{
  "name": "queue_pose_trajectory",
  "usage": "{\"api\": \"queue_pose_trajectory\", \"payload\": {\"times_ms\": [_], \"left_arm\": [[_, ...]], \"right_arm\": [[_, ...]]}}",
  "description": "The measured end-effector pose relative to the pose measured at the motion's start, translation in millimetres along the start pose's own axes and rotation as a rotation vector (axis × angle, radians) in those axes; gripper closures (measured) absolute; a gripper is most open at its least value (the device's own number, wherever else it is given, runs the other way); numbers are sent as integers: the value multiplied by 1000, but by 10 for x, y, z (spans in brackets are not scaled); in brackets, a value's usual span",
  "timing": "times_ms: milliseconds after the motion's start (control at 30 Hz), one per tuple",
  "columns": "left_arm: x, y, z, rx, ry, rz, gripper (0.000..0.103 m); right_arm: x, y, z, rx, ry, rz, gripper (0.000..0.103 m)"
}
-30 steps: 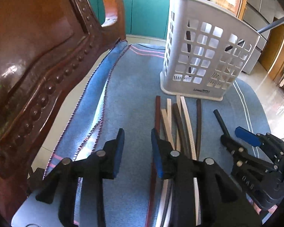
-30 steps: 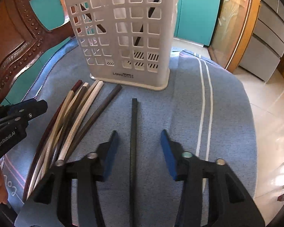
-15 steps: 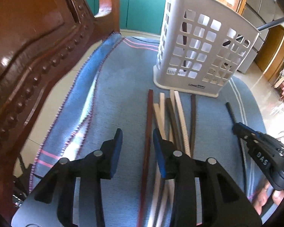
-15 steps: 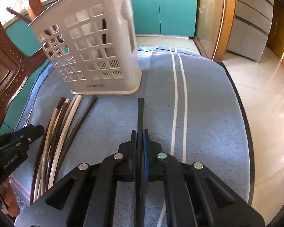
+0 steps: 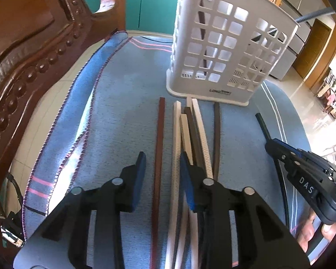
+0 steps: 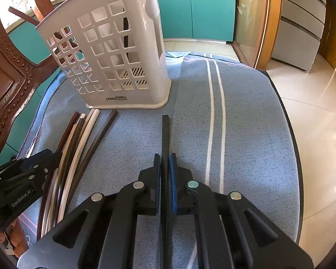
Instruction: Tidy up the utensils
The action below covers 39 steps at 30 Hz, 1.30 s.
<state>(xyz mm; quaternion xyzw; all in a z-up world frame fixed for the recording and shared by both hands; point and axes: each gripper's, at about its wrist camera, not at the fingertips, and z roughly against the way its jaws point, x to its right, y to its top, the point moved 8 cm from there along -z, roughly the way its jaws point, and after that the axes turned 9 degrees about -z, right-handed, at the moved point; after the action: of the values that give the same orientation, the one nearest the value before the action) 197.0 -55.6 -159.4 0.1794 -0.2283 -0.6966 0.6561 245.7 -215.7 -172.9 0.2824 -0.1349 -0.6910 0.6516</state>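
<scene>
On the blue cloth [image 5: 123, 112] lies a row of several chopsticks [image 5: 197, 130] in front of a white slotted basket [image 5: 224, 51] that holds a few sticks. My left gripper [image 5: 161, 165] hangs over the row's left end. A reddish-brown chopstick [image 5: 161, 121] lies between its blue pads, and the jaws are closing without touching it. My right gripper [image 6: 165, 159] is shut on a black chopstick [image 6: 165, 132] that lies apart to the right of the row [image 6: 82, 139]. The basket [image 6: 114, 62] stands behind. Each view shows the other gripper at its side edge.
A carved wooden chair back [image 5: 29, 51] rises close on the left. The cloth's rounded edge [image 6: 289, 134] drops to a tiled floor [image 6: 320, 112] on the right. Teal cabinets [image 6: 197, 9] stand behind the basket. A hand [image 5: 311, 235] shows at the lower right.
My right gripper has shut on the black chopstick that lay between its open fingers. My left gripper has shifted, so the reddish-brown chopstick now lies between its fingers.
</scene>
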Motion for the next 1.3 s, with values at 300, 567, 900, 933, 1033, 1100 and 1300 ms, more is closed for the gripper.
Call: {"api": "queue_pose_trajectory", "payload": {"times_ms": [300,567,900,933,1033,1100,1300], "left_arm": [[-17,-12,54,0,-47,21,90],[-255,86,172,40,-107,117,90],[-111,68,149,25,-152,91,90],[-134,67,135,21,-146,97,88],[-204,34,63,1,-124,120,85],[-240,20,18,-6,-99,118,85],[-284,49,-101,-15,-53,103,84]], "right_arm": [[-22,-6,0,5,-4,16,90],[25,19,23,4,1,-2,90],[61,26,59,1,5,-4,87],[63,27,60,1,5,-4,86],[62,25,63,3,4,-4,85],[58,23,63,1,5,-1,85],[5,4,52,4,-6,24,85]]}}
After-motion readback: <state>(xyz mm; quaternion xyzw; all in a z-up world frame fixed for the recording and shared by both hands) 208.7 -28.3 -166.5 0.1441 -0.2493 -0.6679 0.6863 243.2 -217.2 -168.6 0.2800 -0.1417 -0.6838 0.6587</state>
